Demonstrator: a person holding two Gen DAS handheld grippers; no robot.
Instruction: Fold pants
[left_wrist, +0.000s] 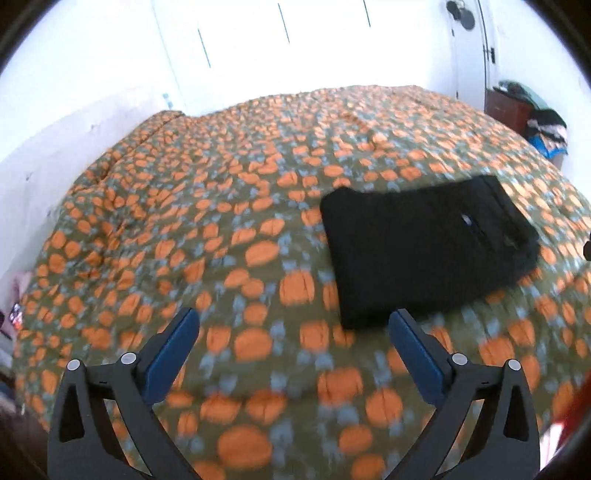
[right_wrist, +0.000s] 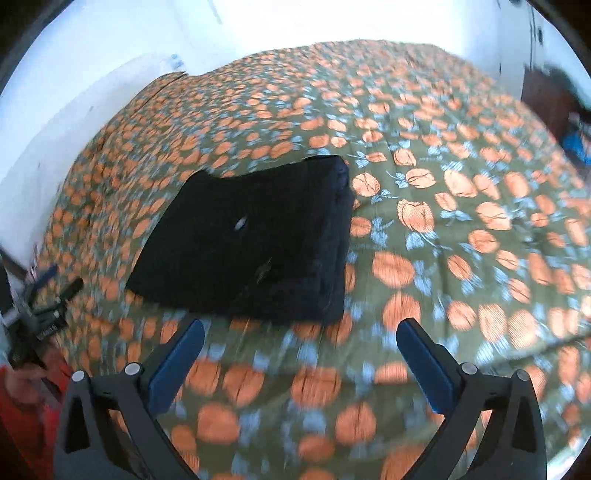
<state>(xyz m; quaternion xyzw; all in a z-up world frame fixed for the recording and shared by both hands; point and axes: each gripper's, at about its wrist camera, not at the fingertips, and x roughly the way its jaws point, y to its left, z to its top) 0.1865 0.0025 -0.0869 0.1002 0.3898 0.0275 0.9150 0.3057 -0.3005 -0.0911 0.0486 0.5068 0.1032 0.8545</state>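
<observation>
White walls and a pale door frame close in a bed spread with an olive quilted blanket printed in orange pumpkins and blue-grey leaves (left_wrist: 229, 229), which fills both views. At far left in the left wrist view the blanket's edge drops away beside the wall. The left gripper (left_wrist: 293, 334) hovers over bare blanket with its blue-padded jaws spread wide and nothing between them. Just ahead and to its right lie the black pants, folded into a thick rectangular stack (left_wrist: 424, 251), resting flat near the bed's middle. The right gripper (right_wrist: 300, 341) is likewise spread and empty, hanging just short of the stack's near edge (right_wrist: 255, 236). The folding looks essentially done. The cloth should be soft, light and limp, so the layers could slide apart; any further hold is best taken across the full thickness at a folded edge, not the top layer alone. Open blanket surrounds the stack on every side, with most room to the right. A dark cabinet heaped with clothes (left_wrist: 532, 114) stands well apart at far right.
</observation>
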